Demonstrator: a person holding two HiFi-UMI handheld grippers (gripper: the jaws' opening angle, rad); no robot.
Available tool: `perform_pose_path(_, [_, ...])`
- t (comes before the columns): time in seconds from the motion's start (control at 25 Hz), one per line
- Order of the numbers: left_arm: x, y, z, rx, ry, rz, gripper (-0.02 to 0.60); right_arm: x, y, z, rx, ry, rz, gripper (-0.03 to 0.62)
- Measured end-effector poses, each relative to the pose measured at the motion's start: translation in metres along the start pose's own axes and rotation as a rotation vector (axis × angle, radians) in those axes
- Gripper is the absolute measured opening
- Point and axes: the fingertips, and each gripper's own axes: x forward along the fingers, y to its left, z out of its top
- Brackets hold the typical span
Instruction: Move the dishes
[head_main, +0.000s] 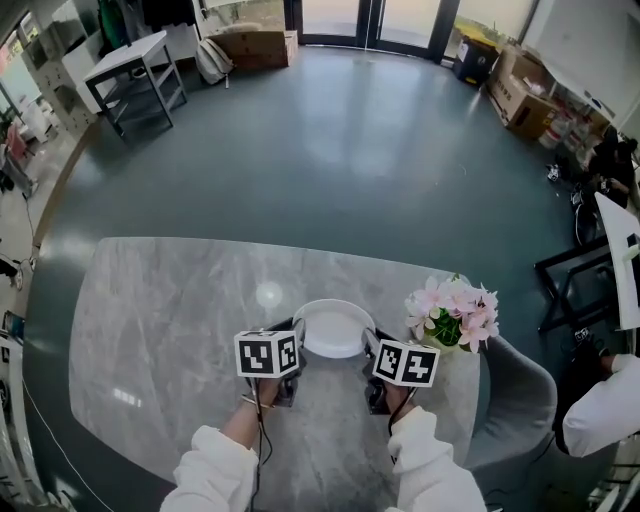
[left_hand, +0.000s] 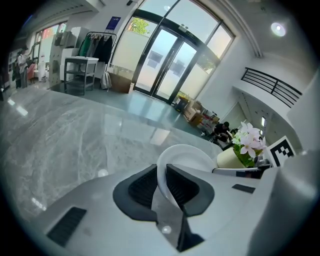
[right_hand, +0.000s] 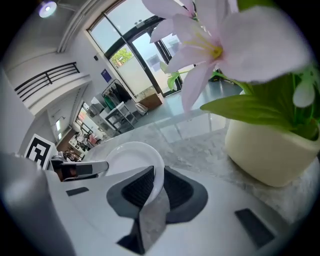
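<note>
I have the white plate (head_main: 333, 325) pinched from both sides. My left claw (left_hand: 162, 180) is clamped on its rim, with the thin white edge running upright between the ribbed pads. My right claw (right_hand: 157, 187) is clamped the same way on the opposite rim. The plate spans the gap between the two claws, its well lying just ahead of each set of jaws. From the head view it sits low over the marble table (head_main: 180, 320) near my edge. I cannot tell whether it is resting on the stone or just clear of it.

I judge the plate to be glazed ceramic: stiff, moderately heavy for its size, smooth and brittle. A rim grip is the only hold a shallow dish like this offers. The glaze is slick against the pads, so I would keep both claws level and move them together. If one leads, the plate could twist out of the other's bite, and a drop onto stone would likely chip it.

The potted pink flowers (right_hand: 265, 150) stand close beside the outer side of my right claw, blooms hanging over it. Any move to that side risks brushing the pot. The table past the left claw's outer side and ahead of both claws looks bare.
</note>
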Motion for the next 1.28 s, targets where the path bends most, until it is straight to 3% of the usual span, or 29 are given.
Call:
perform_pose_path(0.4, [0.014, 0.012, -0.009, 0.021, 0.052, 0.035, 0.046, 0.014, -0.004, -0.005, -0.012, 0.035, -0.019, 0.112])
perform_pose_path(1.28, [0.021, 0.016, -0.008, 0.024, 0.045, 0.049, 0.054, 0.021, -0.004, -0.007, -0.026, 0.024, -0.018, 0.122])
